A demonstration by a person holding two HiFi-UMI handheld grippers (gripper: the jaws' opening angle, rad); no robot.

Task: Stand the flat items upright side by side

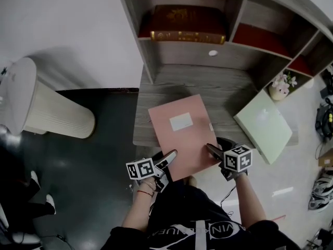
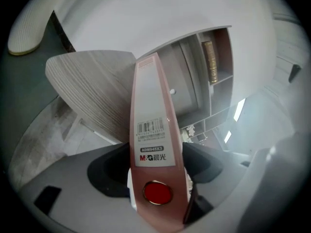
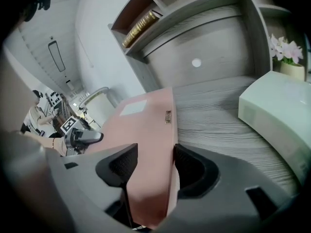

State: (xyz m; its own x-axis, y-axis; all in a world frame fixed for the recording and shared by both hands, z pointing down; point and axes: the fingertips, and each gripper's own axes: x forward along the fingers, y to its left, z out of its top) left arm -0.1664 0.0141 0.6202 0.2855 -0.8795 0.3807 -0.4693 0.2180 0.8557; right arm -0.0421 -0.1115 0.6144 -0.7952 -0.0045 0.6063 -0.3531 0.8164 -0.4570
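Observation:
A pink file box lies flat on the grey wood desk, its near end past the front edge. My left gripper holds the near left corner; in the left gripper view the labelled spine fills the gap and both pads touch it. My right gripper is shut on the near right edge, and in the right gripper view the pink box sits pinched between the jaws. A pale green file box lies flat at the desk's right corner, untouched.
Shelf compartments rise at the back of the desk, with a red book lying in the upper left one. A small flower pot stands at the right. A white ribbed bin stands on the dark floor to the left.

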